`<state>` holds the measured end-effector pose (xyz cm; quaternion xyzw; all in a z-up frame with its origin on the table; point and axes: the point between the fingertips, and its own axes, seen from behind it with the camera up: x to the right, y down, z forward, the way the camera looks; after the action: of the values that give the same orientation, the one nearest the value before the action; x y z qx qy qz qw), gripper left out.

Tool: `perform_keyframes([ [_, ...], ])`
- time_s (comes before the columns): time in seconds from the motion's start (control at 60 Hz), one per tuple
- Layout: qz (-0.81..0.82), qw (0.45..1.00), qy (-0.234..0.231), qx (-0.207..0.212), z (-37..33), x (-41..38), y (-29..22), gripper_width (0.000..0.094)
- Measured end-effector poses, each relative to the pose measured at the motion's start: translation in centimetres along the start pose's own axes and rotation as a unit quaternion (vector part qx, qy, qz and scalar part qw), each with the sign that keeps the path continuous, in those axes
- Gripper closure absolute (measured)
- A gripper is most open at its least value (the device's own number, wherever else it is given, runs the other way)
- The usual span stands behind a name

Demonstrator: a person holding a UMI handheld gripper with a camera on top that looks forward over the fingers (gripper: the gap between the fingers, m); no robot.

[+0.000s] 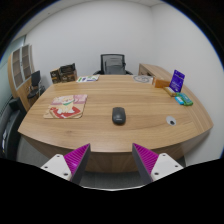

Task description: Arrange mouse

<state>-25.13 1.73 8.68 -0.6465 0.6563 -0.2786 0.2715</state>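
A dark computer mouse (119,116) lies near the middle of a light wooden table (100,125), well beyond my fingers. My gripper (112,160) is held back from the table's near edge, above the floor side of it. Both fingers stand wide apart, the left magenta pad (75,158) and the right magenta pad (151,158) with nothing between them. The gripper is open and touches nothing.
A red and yellow printed sheet (67,106) lies left of the mouse. A small white object (171,121) and a teal item (183,100) sit to the right, with a purple box (177,80) behind. An office chair (114,64) stands at the far end, another chair (25,92) at the left.
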Motion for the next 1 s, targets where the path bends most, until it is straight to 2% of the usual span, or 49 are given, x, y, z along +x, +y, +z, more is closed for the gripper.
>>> perform_keyframes([
  [0.633,-0.011,1.0,0.02,0.018,16.6,1.6,-4.4,0.0067],
  [1.0,0.002,0.999,0.026,0.021,21.9,2.5,-7.1,0.0066],
])
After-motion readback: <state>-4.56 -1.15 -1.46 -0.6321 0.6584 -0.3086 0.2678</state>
